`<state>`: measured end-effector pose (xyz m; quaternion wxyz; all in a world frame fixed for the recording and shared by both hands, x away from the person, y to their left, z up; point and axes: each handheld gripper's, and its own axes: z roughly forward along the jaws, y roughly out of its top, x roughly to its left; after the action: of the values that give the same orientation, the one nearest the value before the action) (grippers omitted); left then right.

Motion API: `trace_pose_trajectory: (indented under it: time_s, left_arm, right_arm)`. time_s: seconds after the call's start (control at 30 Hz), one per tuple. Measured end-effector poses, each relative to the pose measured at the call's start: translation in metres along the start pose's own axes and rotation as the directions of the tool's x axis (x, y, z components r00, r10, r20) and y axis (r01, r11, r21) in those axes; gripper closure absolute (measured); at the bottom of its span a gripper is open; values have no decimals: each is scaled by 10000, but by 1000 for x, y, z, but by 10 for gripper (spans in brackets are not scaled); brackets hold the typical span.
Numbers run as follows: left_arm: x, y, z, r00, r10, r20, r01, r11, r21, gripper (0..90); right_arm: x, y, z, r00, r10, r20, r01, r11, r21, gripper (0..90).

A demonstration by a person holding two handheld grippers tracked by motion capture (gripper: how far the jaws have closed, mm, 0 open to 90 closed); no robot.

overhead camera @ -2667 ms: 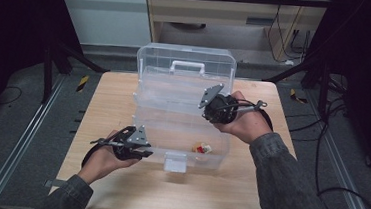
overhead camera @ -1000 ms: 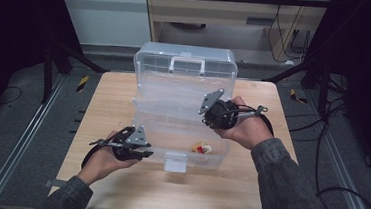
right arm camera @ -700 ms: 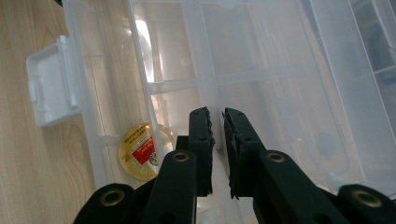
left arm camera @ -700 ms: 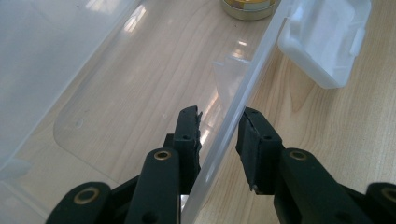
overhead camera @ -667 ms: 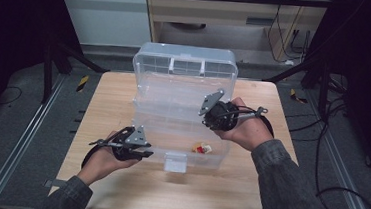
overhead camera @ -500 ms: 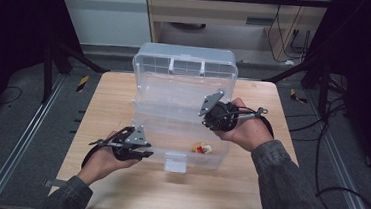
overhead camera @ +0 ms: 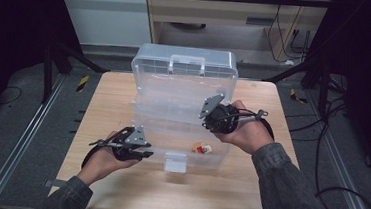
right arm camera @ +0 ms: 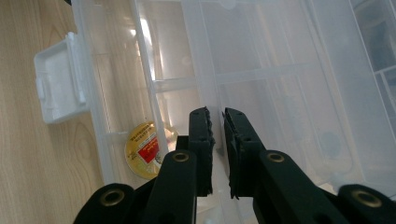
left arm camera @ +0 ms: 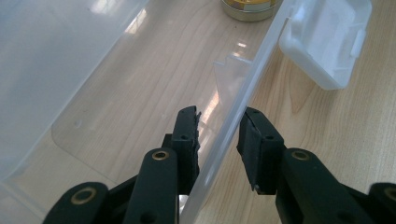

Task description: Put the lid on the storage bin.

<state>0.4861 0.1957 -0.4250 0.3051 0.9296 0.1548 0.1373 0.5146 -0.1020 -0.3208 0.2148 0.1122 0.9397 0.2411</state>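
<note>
A clear plastic box (overhead camera: pixel 139 127) stands on the wooden table with its lid (overhead camera: pixel 184 67) swung up at the back. My left gripper (overhead camera: pixel 147 150) (left arm camera: pixel 219 123) straddles the box's front wall (left arm camera: pixel 261 56), one pad inside and one outside, and is shut on it. My right gripper (overhead camera: pixel 204 116) (right arm camera: pixel 215 116) is shut on a thin wall of the clear divided inner tray (overhead camera: pixel 173 103) (right arm camera: pixel 280 70), held above the box's bottom. A round gold tin with a red label (overhead camera: pixel 201 148) (right arm camera: pixel 144 149) lies on the box floor. The white latch (overhead camera: pixel 175 162) (left arm camera: pixel 327 42) hangs open at the front.
The table (overhead camera: pixel 103 103) has bare wood on both sides of the box and in front of it. Black frame legs (overhead camera: pixel 56 59), cables (overhead camera: pixel 330 146) and a cabinet stand beyond the table's far and side edges.
Since the earliest frame my right gripper has come slightly down and toward me with the tray, and the lid stands more upright. Over the last second nothing has visibly moved.
</note>
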Motion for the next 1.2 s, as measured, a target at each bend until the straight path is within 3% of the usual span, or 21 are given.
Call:
trace_pose_trajectory:
  time_s: [0.6,0.67,0.73,1.2]
  left_arm:
    - [0,-2,1,10000,-31,-91,30,10000,-20,653]
    - [-2,-3,1,9997,-227,-104,227,9997,-33,651]
    - [0,-3,1,10000,-50,-35,50,9999,-88,650]
    - [0,-3,1,9999,-44,-112,43,10000,-65,647]
  right_arm:
    - [6,-2,0,9997,-148,189,148,9999,-19,815]
    - [6,-2,0,9998,-126,173,126,9999,-27,815]
    - [7,-2,0,9998,-125,167,125,9999,-31,814]
    - [11,-4,1,9996,-160,238,161,9999,-45,809]
